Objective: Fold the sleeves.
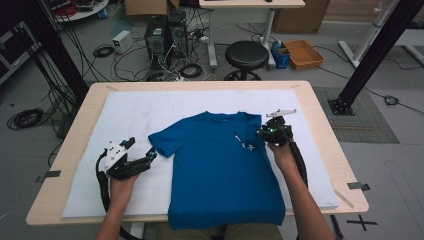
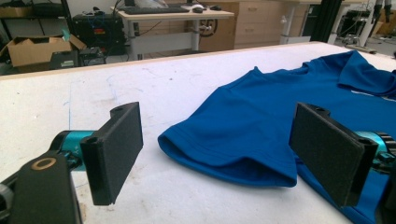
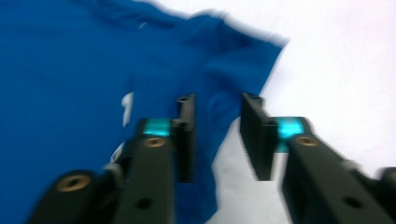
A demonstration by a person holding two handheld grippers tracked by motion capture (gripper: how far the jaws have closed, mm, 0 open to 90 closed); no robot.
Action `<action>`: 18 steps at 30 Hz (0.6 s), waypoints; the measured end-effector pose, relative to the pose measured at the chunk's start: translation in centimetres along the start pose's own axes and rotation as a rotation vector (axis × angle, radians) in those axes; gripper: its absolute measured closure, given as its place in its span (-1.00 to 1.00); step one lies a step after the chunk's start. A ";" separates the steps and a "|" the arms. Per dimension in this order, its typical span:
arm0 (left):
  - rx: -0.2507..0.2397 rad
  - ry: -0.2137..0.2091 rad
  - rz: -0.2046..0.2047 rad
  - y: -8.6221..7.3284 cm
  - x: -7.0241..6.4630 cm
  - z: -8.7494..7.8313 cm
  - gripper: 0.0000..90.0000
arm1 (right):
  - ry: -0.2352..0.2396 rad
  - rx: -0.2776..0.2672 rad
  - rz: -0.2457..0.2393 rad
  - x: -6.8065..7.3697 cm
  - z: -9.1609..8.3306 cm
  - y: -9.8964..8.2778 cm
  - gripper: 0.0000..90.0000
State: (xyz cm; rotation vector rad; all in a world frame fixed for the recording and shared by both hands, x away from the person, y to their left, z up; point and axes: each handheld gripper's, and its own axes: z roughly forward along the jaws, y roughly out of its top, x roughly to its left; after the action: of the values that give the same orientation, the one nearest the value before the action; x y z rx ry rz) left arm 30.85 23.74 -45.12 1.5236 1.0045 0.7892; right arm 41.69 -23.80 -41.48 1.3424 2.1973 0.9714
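Shirt: a blue T-shirt (image 1: 220, 165) lies flat and face up on the white sheet (image 1: 130, 112) that covers the bench (image 1: 320, 107); it sits a little right of the middle, hem hanging just over the near edge
Long axis: runs from the near edge to the far side, collar (image 1: 222, 116) pointing away from the person, hem toward them; sleeves stick out to left and right
Left gripper: the left gripper (image 1: 150, 153) rests low on the sheet just beside the left sleeve (image 2: 229, 149); its fingers (image 2: 116, 149) stand wide open, the sleeve's hemmed edge lying between them but not yet pinched; nothing held
Right gripper: the right gripper (image 3: 217, 133) comes in over the right sleeve (image 3: 243, 60) near the shoulder; its own view is blurred, but the fingers show a narrow gap, partly open, one over the cloth and one over the bare sheet; no grip that I can make out
Done so far: shirt spread out, fairly smooth, both sleeves laid out; no fold to be seen anywhere
Left to do: by my reading this is the start of a fold; both sleeves need to be gripped, then carried in over the body, then the length doubled; all of that is ahead
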 end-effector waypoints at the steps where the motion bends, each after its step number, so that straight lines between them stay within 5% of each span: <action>1: 0.002 0.000 0.001 0.0 0.0 0.0 -0.61 | 0.047 0.010 0.020 -0.3 0.2 -0.4 0.42; 5: 0.003 0.001 0.001 0.0 0.0 0.0 -0.61 | 0.103 0.037 0.010 -0.5 0.2 -1.0 0.62; 6: 0.003 0.001 0.001 0.0 0.0 0.0 -0.61 | 0.148 0.031 -0.031 -0.3 -0.3 -1.1 0.89; 7: 0.004 0.001 0.002 0.0 0.0 0.0 -0.61 | 0.178 0.021 -0.043 -0.2 -0.6 -1.1 0.94; 10: 0.004 0.001 0.002 0.0 0.0 0.0 -0.61 | 0.229 0.009 -0.079 0.2 -1.1 -1.1 0.94; 12: 0.004 0.001 0.003 0.0 0.0 0.0 -0.61 | 0.319 0.043 -0.101 0.6 -1.2 -1.4 0.91; 14: 0.003 0.003 0.003 0.0 0.0 0.0 -0.61 | 0.419 0.099 -0.118 0.9 -1.0 -1.8 0.68; 15: 0.005 0.001 0.002 0.0 0.0 0.0 -0.61 | 0.512 0.102 -0.122 1.2 -1.1 -1.9 0.56; 17: 0.005 0.002 0.001 0.0 0.0 0.0 -0.61 | 0.534 0.083 -0.118 1.3 -1.3 -1.8 0.55; 18: 0.005 0.001 0.002 0.0 0.0 0.0 -0.61 | 0.503 0.020 -0.097 1.2 -1.9 -1.5 0.60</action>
State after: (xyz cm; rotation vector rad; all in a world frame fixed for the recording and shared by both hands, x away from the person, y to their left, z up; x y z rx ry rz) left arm 30.88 23.75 -45.10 1.5286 1.0063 0.7894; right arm 39.05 -23.88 -41.23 1.0685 2.6078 1.3685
